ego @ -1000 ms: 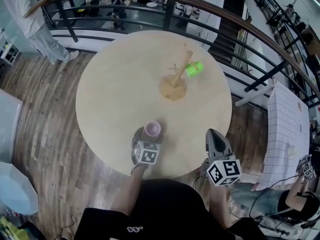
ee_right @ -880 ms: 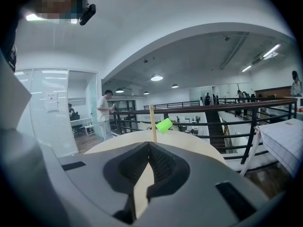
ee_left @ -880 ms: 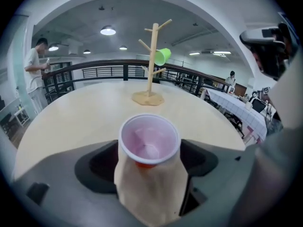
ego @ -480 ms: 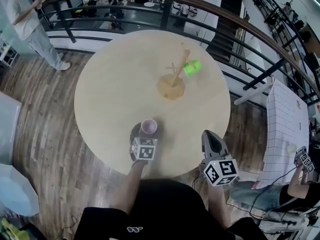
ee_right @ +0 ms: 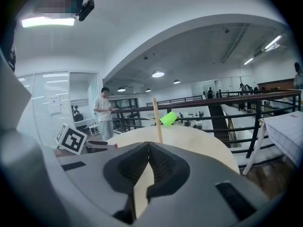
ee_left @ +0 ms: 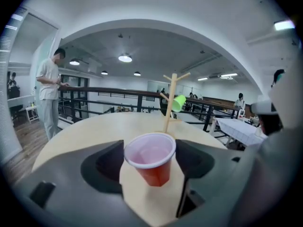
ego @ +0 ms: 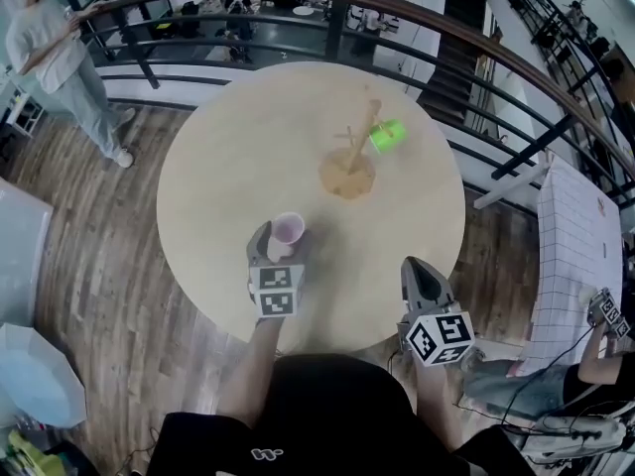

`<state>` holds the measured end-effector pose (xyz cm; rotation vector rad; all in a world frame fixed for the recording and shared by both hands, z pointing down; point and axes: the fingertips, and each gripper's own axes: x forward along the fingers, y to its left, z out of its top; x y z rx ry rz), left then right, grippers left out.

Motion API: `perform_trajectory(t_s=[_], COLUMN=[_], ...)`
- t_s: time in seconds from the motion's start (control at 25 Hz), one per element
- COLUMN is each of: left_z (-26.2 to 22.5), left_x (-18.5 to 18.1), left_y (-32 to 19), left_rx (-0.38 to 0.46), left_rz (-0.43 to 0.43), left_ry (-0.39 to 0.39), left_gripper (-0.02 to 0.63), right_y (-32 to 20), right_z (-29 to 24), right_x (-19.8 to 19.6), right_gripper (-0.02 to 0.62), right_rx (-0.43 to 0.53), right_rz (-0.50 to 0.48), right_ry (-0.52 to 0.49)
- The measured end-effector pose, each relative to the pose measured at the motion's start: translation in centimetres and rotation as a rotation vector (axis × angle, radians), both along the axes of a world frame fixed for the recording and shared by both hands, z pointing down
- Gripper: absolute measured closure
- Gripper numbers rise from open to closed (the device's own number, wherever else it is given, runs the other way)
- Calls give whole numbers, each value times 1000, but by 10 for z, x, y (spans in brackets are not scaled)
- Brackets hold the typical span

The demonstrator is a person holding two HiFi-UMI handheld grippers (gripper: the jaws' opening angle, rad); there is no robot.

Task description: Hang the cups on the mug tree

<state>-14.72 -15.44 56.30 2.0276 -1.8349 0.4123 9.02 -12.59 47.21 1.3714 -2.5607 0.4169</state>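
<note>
far and right of the left gripper (ego: 282,239), whose jaws have just been closing on the upright red cup (ee_left: 150,156) they hold, stands the mug tree (ego: 349,159); the right gripper (ee_right: 147,167) is closed, empty.

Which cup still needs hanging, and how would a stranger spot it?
On the round wooden table, nearer the person than the central mug tree, one cup is held between the jaws of the left tool, which have just been closing on it. It is red with a pale inside; the only other cup is green and hangs on the tree.
</note>
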Motion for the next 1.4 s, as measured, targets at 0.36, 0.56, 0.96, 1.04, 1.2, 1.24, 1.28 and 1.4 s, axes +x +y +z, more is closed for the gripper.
perform_trajectory(t_s=[0.36, 0.56, 0.96, 1.04, 1.2, 1.24, 1.28, 1.4], left_z=[-61, -66, -83, -88, -100, -102, -104, -107], left_x=[-11, -11, -20, -20, -15, -13, -13, -11], left_y=[-3, -3, -27, -36, -59, -65, -71, -88], left_rx=[142, 152, 150, 153, 162, 161, 156, 146], left_rz=[-24, -29, 36, 49, 90, 100, 109, 125], left_ry=[-17, -40, -278, -344, -484, -522, -565, -692], left_gripper=[259, 259, 259, 259, 261, 261, 261, 261], right_y=[-2, -4, 2, 2, 2, 2, 2, 4], right_z=[5, 8, 15, 16, 17, 17, 18, 19], right_x=[-6, -2, 0, 5, 17, 20, 22, 30], right_gripper=[586, 586, 585, 586, 586, 585, 586, 586], right_rx=[-8, -15, -30, -33, -38, -38, -38, -40], right_rz=[-6, -9, -5, 3, 29, 35, 41, 58], right_ry=[-22, -26, -43, -47, -62, -65, -67, -70])
